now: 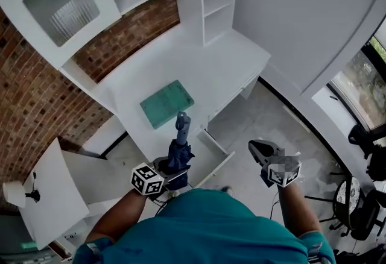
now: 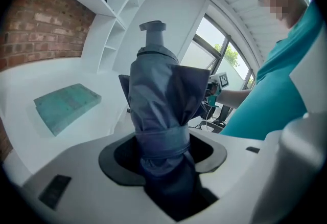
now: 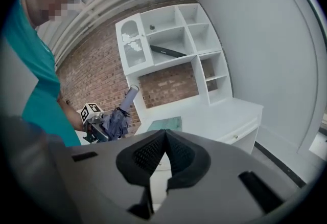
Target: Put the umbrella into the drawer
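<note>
A folded dark blue umbrella (image 1: pixel 180 151) stands upright, its grey handle (image 1: pixel 183 119) on top. My left gripper (image 1: pixel 175 167) is shut on its strapped lower part, at the desk's near edge. The left gripper view shows the umbrella (image 2: pixel 161 100) filling the gap between the jaws of my left gripper (image 2: pixel 163 159). An open white drawer (image 1: pixel 221 149) juts out from under the desk, just right of the umbrella. My right gripper (image 1: pixel 258 148) hovers over the floor to the right of the drawer. In its own view my right gripper (image 3: pixel 164 159) is shut and holds nothing.
A green mat (image 1: pixel 167 103) lies on the white desk (image 1: pixel 223 64). White shelves (image 1: pixel 214 3) rise behind the desk against a brick wall (image 1: pixel 36 100). A cupboard door (image 1: pixel 51 196) hangs open at the lower left. Black office chairs (image 1: pixel 362 202) stand at the far right.
</note>
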The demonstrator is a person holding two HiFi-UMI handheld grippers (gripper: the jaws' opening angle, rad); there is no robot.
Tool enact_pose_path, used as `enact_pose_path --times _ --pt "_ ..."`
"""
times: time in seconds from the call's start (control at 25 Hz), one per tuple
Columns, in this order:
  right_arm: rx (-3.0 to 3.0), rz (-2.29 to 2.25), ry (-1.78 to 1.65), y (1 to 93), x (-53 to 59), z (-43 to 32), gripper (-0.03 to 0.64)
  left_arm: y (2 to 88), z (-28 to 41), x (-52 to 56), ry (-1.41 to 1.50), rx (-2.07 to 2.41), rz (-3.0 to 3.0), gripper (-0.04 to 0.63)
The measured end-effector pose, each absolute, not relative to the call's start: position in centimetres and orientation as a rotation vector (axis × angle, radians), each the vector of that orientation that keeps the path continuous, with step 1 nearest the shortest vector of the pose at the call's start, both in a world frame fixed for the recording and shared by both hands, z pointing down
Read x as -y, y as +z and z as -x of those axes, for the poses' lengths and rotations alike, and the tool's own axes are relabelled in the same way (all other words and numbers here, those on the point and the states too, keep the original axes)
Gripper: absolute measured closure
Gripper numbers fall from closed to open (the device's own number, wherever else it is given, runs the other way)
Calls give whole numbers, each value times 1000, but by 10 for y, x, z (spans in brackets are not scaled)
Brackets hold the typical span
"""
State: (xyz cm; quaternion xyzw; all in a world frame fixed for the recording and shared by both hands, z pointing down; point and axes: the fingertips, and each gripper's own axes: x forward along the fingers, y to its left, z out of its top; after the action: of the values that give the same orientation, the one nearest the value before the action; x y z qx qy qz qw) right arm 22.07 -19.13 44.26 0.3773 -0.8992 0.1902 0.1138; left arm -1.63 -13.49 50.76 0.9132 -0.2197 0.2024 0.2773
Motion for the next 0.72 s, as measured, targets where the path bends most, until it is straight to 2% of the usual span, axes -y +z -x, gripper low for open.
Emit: enact_pose_path --times 0.32,0.72 --pt "2535 -1079 605 501 204 -189 595 589 25 128 757 467 -2352 351" --pt "2458 -1051 650 571 209 -192 595 707 21 129 967 435 -2153 351"
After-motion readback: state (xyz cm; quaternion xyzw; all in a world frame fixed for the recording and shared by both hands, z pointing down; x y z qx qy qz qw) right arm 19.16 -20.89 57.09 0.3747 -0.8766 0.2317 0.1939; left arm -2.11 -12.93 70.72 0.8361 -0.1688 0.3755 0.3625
